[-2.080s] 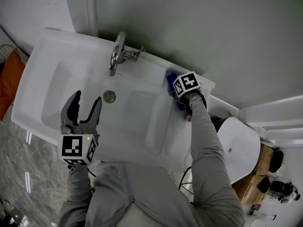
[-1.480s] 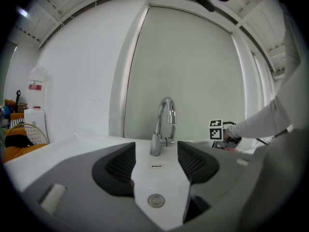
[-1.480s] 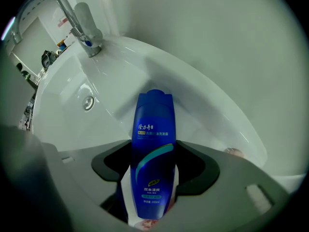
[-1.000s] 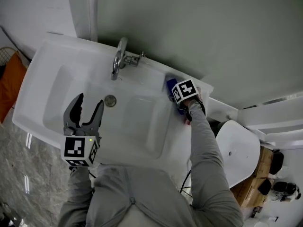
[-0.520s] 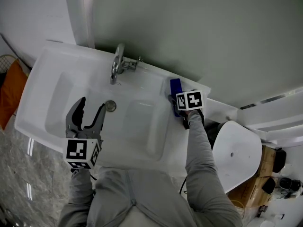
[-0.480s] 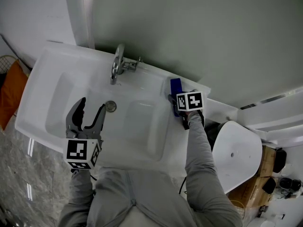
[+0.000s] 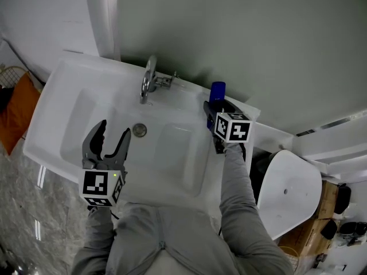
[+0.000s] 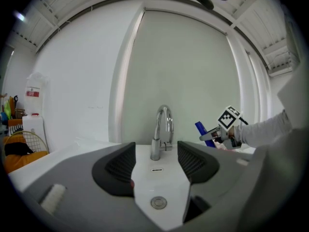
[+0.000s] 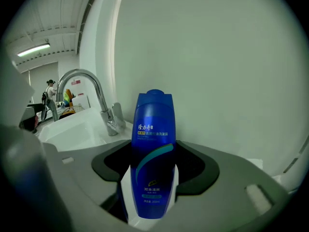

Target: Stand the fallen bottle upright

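- Holding the blue plastic bottle (image 9: 153,144) is your right gripper (image 9: 153,167). Its jaws are closed only part of the way, and the dark pads press on the lower body of the bottle from both sides.
- In the right gripper view the bottle stands straight along the jaws, cap upward, with the printed label turned to the camera.
- From the head view you see the right gripper (image 7: 214,114) over the back right corner of the white ceramic washbasin (image 7: 63,96), close to the grey-green wall (image 7: 258,39). The bottle (image 7: 217,91) shows its cap beyond the jaws, toward this wall.
- In the left gripper view the bottle (image 8: 203,132) leans, with its top tilted toward the chrome tap (image 8: 161,129). I cannot tell whether its base touches the ledge of the washbasin.
- Your left gripper (image 7: 113,132) is over the front part of the bowl, well apart from the bottle. Its jaws are wide apart and nothing is between them; in its own view you see only the bowl and the round metal drain (image 8: 158,203) between the two pads.
- The left gripper (image 8: 155,163) points toward the tap, which stands at the back rim of the washbasin, between the two grippers.
- Your grey sleeve (image 7: 235,182) reaches over the right edge of the washbasin to the right gripper.
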The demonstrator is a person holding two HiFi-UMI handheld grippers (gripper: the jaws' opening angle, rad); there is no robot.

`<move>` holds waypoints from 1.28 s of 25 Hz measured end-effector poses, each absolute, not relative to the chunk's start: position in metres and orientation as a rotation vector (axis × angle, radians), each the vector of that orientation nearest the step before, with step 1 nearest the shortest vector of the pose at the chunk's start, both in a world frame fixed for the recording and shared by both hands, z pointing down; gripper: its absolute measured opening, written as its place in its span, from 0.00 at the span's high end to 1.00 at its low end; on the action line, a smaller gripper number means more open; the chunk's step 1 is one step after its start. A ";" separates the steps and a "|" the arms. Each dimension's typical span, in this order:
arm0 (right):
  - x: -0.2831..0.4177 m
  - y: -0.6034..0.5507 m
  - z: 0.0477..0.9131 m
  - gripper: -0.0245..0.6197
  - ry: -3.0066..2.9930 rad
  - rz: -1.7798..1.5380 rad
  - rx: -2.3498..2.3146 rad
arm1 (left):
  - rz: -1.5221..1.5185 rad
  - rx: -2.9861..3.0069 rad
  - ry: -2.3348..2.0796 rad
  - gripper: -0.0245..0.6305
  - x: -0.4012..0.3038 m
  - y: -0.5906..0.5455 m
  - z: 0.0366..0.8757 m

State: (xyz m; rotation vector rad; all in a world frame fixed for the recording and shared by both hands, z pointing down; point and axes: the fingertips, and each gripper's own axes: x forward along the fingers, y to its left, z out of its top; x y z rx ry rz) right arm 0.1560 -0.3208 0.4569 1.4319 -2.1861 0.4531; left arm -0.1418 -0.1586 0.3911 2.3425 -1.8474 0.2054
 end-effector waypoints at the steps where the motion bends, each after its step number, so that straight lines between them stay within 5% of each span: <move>1: 0.151 -0.324 0.451 0.53 -2.214 0.421 1.451 | 0.207 2.342 -1.849 0.49 -0.142 -0.158 0.391; 32: 0.093 -0.373 0.452 0.53 -2.510 0.117 1.810 | 0.396 2.245 -1.836 0.49 -0.155 -0.164 0.425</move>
